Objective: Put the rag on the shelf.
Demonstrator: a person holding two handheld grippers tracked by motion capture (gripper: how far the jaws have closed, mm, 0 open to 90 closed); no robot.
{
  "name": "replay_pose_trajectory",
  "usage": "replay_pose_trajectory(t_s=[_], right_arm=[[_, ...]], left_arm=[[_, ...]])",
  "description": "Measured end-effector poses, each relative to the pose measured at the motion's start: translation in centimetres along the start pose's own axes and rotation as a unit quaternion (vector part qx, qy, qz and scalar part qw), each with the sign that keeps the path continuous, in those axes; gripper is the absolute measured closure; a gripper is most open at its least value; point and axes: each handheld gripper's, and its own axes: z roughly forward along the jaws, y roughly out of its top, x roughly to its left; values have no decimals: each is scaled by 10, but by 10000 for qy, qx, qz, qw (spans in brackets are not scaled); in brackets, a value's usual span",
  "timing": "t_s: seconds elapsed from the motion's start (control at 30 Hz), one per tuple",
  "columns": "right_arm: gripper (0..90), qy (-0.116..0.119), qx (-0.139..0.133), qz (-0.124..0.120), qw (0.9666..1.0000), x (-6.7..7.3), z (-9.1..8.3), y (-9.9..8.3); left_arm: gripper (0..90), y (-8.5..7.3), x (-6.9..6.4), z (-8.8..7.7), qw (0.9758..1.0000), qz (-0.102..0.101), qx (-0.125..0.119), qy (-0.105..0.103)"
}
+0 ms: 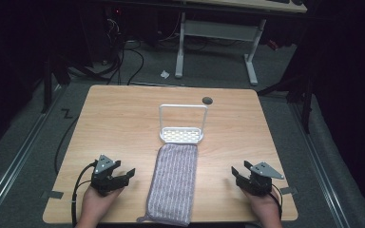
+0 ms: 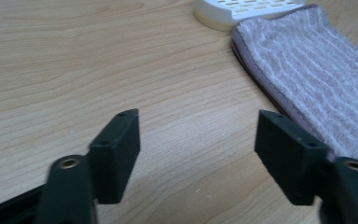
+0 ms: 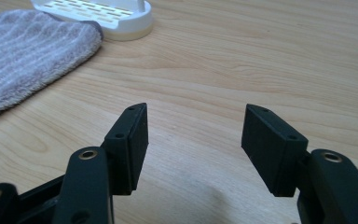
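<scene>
A long grey-lilac striped towel (image 1: 173, 183) lies flat down the middle of the wooden table (image 1: 123, 118), its far end touching a white slotted rack (image 1: 181, 135) with an upright wire frame. My left gripper (image 1: 123, 175) rests open on the table left of the towel, nothing between its jaws. In the left gripper view the towel (image 2: 317, 84) runs along the right and the rack's base (image 2: 242, 11) sits at the top. My right gripper (image 1: 237, 175) is open on the right side. From the right gripper view the towel (image 3: 23, 60) and rack (image 3: 102, 16) lie to the upper left.
A dark round grommet hole (image 1: 207, 100) sits near the table's far edge. Beyond the table stand a white desk frame (image 1: 216, 35) and loose cables on a grey floor. A person's hands hold both grippers at the near edge.
</scene>
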Motion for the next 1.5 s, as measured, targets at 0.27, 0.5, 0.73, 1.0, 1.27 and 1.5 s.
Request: replay_pose_trajectory(t_s=[0.27,0.5,0.73,1.0,1.27,1.5], right_arm=[[453,89,12,295,9995,-5,11,3],[485,253,120,217,9994,-9,9,2],[518,56,84,-24,9999,6,4,3],[554,135,199,1,9997,12,12,4],[548,355,181,-297,9988,33,14,12],[624,1090,409,-734,9905,73,31,26]], left_arm=[[486,5,-18,10,9999,44,3,-112],[662,15,-45,29,9986,357,284,-281],[817,15,-74,48,9916,980,686,-500],[830,11,-87,48,9851,1375,754,-702],[772,4,-101,35,9787,1192,1021,-1326],[612,19,-97,48,9866,990,625,-1138]])
